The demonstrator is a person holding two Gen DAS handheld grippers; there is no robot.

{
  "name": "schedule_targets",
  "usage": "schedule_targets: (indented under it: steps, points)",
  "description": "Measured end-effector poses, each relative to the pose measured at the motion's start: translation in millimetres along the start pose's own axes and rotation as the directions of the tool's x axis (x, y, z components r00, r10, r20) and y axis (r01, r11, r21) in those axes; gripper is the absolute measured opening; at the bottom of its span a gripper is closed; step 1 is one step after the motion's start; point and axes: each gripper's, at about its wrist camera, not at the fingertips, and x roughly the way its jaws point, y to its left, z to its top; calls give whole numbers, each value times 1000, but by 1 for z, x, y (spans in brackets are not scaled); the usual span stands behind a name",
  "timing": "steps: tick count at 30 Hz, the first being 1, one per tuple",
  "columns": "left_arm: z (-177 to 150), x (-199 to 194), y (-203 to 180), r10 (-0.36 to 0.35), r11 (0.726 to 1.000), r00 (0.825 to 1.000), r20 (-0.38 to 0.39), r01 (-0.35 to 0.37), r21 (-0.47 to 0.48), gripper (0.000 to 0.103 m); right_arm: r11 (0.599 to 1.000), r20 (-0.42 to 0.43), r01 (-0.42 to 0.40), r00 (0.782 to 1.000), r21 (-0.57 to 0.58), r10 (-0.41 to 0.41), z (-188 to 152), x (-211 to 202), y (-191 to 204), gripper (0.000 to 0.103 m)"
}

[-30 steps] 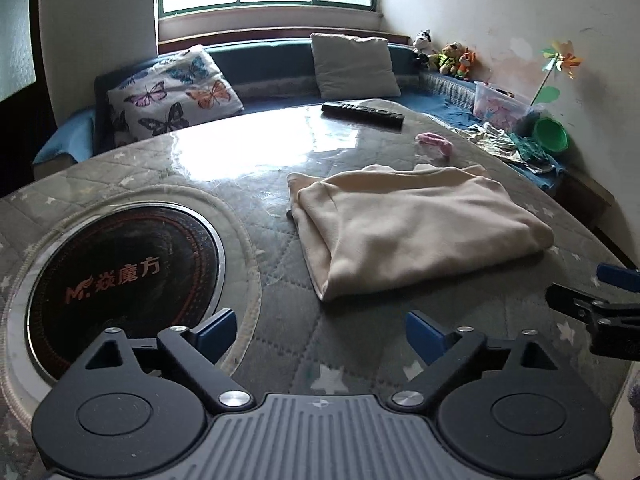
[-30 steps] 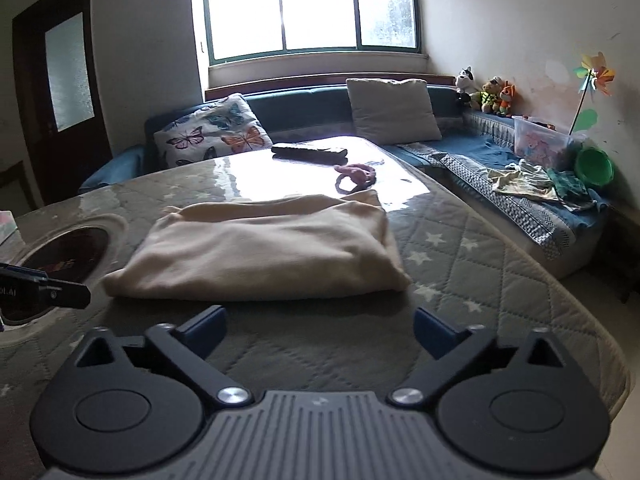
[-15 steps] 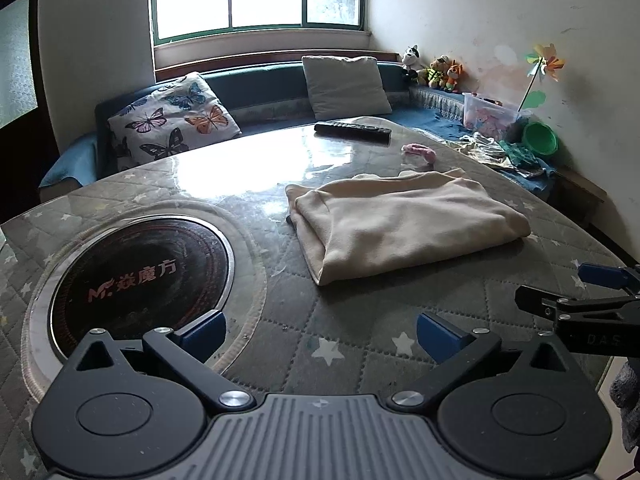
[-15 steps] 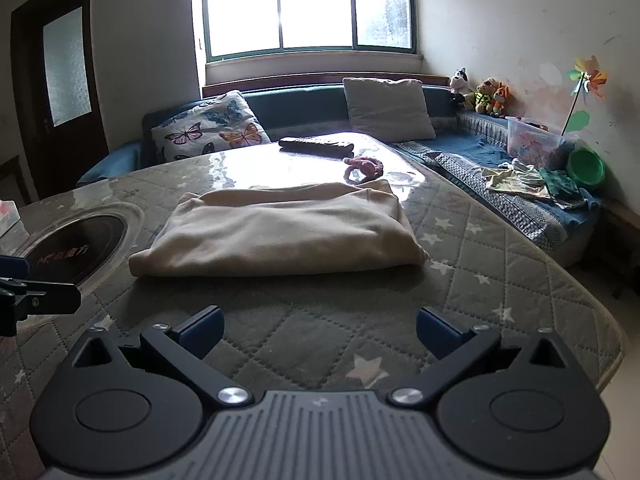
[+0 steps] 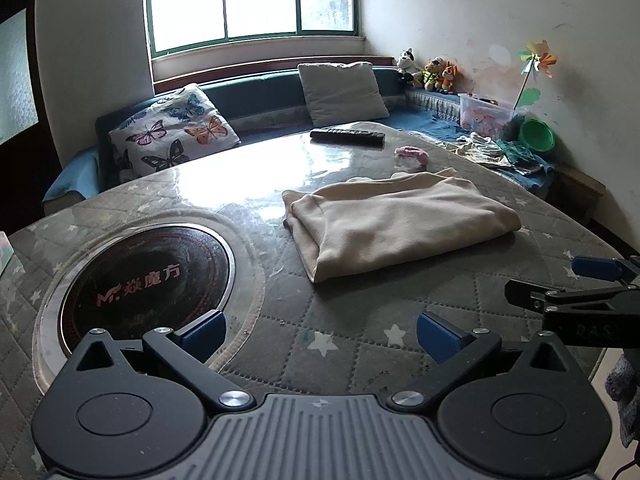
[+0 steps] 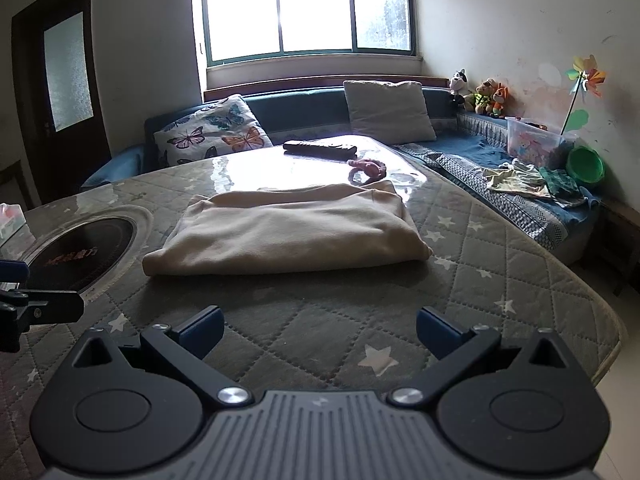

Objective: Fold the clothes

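Left wrist view: one folded cream garment (image 5: 400, 220) lies mid-table, nearer the right edge, both tongs spread wide and empty.

The quilted table (image 5: 360, 344) carries one garment, one black remote (image 5: 347, 136) near the far edge and one small pink item (image 5: 412, 155) just behind the garment. The cloth looks soft, light and limp, likely to sag and slip open; best pinched at a thick folded edge or corner. Left gripper (image 5: 320, 330) and right gripper (image 6: 319, 326) hover near the table's near edge, apart from the garment.
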Motion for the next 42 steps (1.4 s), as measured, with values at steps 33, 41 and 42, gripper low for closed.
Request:
schedule_targets:
  steps: [33, 41, 42]
  points:
    - [-11, 9, -12, 18, 998, 999, -29, -16, 53, 103, 1000, -45, 10, 999, 16, -10, -8, 12, -1, 103]
    - [-12, 14, -14, 11, 998, 999, -42, -9, 57, 103, 1000, -59, 11, 998, 18, -10, -9, 18, -1, 103]
    - [-13, 14, -14, 10, 998, 999, -44, -8, 56, 103, 1000, -60, 11, 998, 18, -10, -9, 19, -1, 103]
